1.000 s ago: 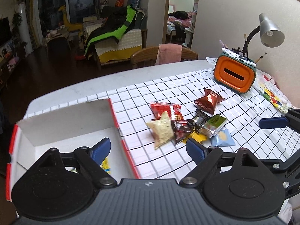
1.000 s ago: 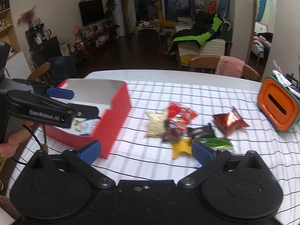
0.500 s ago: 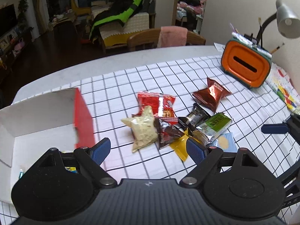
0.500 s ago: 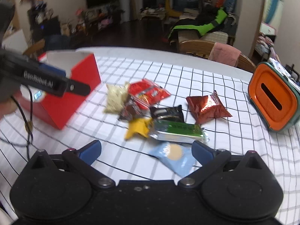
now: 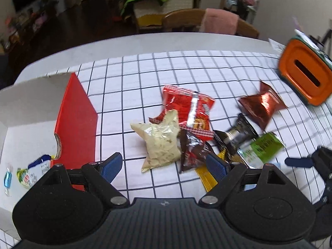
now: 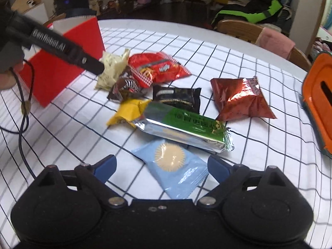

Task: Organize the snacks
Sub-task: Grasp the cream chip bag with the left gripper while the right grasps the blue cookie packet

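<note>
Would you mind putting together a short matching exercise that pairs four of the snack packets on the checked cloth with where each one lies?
Column one:
1. light blue packet
2. green and silver bar
3. beige packet
4. copper-red foil packet

Column two:
A. nearest the red box, between the open fingers of the left gripper
B. nearest the orange container
C. between the open fingers of the right gripper
D. overlapping the yellow packet and the black packet

Pairs: 1-C, 2-D, 3-A, 4-B
</note>
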A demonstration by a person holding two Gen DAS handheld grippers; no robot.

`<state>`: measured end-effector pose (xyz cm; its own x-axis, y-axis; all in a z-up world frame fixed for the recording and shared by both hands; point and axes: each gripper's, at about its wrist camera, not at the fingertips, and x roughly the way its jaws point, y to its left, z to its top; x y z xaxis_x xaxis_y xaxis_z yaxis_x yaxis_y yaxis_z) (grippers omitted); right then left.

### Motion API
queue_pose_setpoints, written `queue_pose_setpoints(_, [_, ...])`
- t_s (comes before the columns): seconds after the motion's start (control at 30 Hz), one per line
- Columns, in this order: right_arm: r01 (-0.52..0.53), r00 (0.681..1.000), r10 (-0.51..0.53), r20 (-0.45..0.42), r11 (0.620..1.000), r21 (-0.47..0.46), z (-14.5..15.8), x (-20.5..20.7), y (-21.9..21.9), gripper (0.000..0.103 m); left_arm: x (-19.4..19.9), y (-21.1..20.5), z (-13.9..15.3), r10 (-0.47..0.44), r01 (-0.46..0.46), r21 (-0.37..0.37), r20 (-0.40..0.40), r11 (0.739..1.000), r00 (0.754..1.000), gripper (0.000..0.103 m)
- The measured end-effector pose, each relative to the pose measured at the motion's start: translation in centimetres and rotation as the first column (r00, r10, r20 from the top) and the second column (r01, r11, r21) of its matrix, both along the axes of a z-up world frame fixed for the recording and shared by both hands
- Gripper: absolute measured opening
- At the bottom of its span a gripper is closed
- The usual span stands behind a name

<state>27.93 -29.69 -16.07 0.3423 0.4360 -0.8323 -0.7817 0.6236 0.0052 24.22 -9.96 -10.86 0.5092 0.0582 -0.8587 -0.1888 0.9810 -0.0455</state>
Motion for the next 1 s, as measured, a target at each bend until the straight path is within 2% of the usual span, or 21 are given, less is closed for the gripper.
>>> queue_pose_setpoints(0.23, [-0.077,0.997,0.076,-0.031,0.997,-0.002,-1.1,1.7,0.3,0.087,2.0,1.5,-1.6,0.096,-0.099,-0.059,-0.051,0.993,0.994,0.088])
queue_pose_setpoints(0.43, [-0.096,0.995,0.096,-0.034,0.995,0.006,-1.6,2.2,0.5,0.083,3.4,1.9,-2.7,0.14,-0.143,-0.047,-0.075,0.989,0.987,0.088])
queue_pose_setpoints(0.67, [-0.105,0.994,0.105,-0.009,0.994,0.016,-1.6,1.9,0.7,0.079,4.5,2.7,-3.9,0.166,-0.173,-0.066,-0.099,0.983,0.981,0.086])
queue_pose_setpoints(0.8, [-0.101,0.995,0.1,0.016,0.995,0.009,-1.6,1.4,0.8,0.072,5.1,2.8,-4.6,0.156,-0.166,-0.075,-0.118,0.983,0.981,0.071])
queue_pose_setpoints(1.0, [-0.065,0.997,0.064,0.031,0.998,0.014,-1.4,0.7,0.6,0.056,5.2,2.8,-5.2,0.139,-0.152,-0.091,-0.132,0.984,0.981,0.047])
